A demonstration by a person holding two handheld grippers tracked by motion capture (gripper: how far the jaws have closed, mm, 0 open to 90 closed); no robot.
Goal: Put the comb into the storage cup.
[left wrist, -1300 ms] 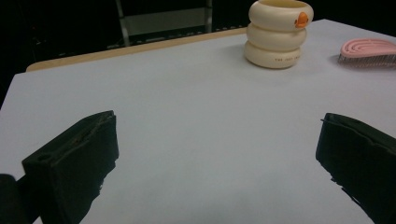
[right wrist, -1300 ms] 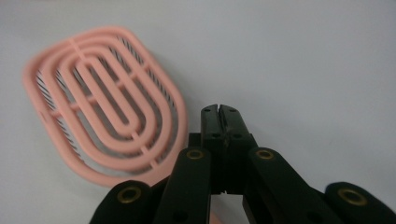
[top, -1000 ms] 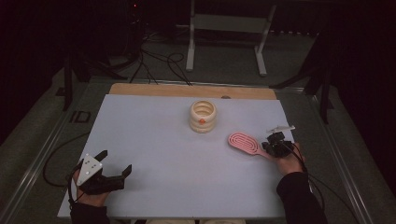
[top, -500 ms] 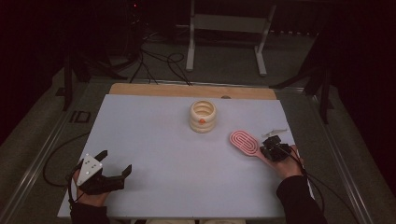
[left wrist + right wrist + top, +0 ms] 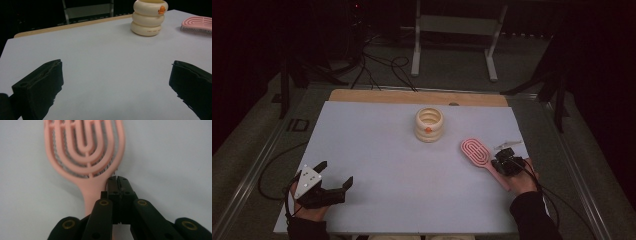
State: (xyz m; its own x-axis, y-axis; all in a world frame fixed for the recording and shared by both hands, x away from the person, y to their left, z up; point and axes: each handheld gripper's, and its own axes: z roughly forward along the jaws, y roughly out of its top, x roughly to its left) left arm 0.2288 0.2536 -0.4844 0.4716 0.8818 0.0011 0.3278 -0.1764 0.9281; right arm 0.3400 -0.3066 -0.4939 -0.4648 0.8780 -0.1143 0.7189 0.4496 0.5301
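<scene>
Right gripper [image 5: 117,180] was clenched, jaws pressed flat together with nothing between them, tips sitting just beside the neck of the pink hairbrush [image 5: 85,152], on its right edge. I could not tell whether the tips touched the plastic. The brush lay flat on the white table [image 5: 377,145], near its right side, handle toward my right hand, apart from the cream ringed holder [image 5: 429,124]. Left gripper [image 5: 334,179] rested at the near left corner, jaws spread wide, holding nothing.

Risk, as I judged it: with the jaws shut beside the handle rather than around it, any forward push would skid or spin the brush instead of gripping it. The light plastic would slide easily on the smooth sheet, possibly toward the table edge.
</scene>
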